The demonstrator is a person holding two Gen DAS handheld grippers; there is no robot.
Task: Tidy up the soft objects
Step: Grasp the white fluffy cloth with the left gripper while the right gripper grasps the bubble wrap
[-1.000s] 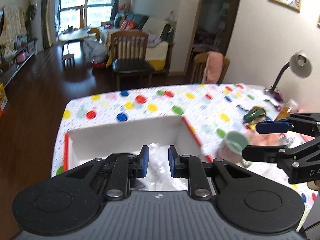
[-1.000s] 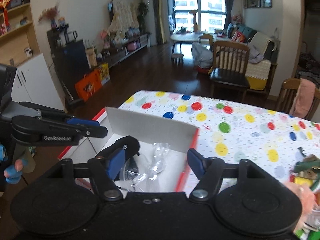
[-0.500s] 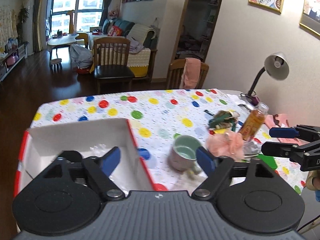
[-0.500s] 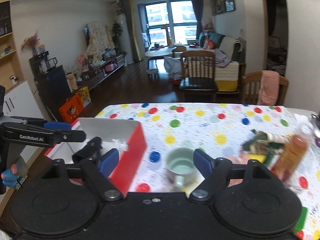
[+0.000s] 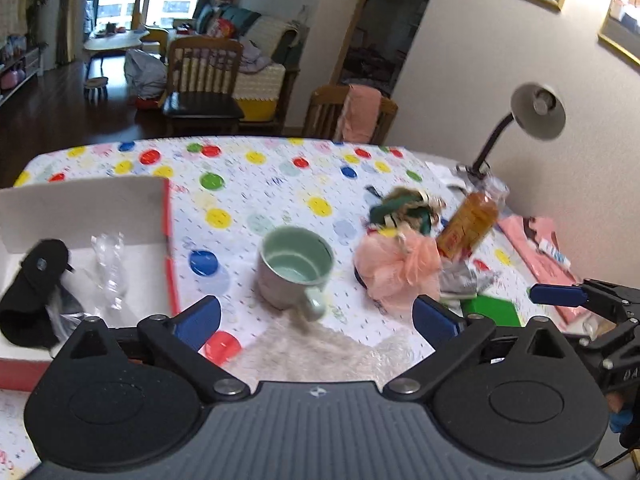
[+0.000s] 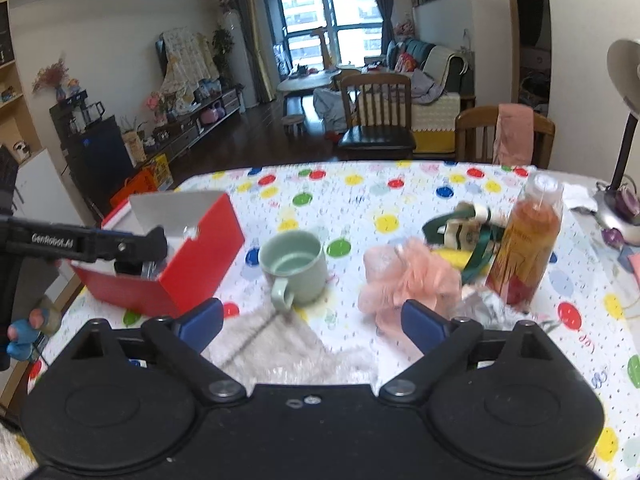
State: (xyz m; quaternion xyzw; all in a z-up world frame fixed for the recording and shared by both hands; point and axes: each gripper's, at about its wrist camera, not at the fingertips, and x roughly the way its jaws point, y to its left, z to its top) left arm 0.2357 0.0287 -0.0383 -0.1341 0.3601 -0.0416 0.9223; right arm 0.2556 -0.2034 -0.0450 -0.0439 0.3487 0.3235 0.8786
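A red box with a white inside stands at the table's left and holds a black soft pouch and crumpled clear plastic. A fluffy beige cloth lies at the front edge, under my left gripper. Its jaws are opening wide and the pads touch nothing. My right gripper hangs over the same cloth, jaws also opening, nothing gripped. A pink mesh pouf lies just beyond its right finger. A green and cream ribbon bundle sits behind the pouf.
A pale green mug stands just past the cloth. An orange bottle, crumpled foil and a desk lamp crowd the right side, with a pink cloth and a green pad. Chairs stand behind the table.
Both grippers have swung right, from over the box to over the mug and beige cloth. The left jaws went from nearly shut to wide; the right jaws widened too.
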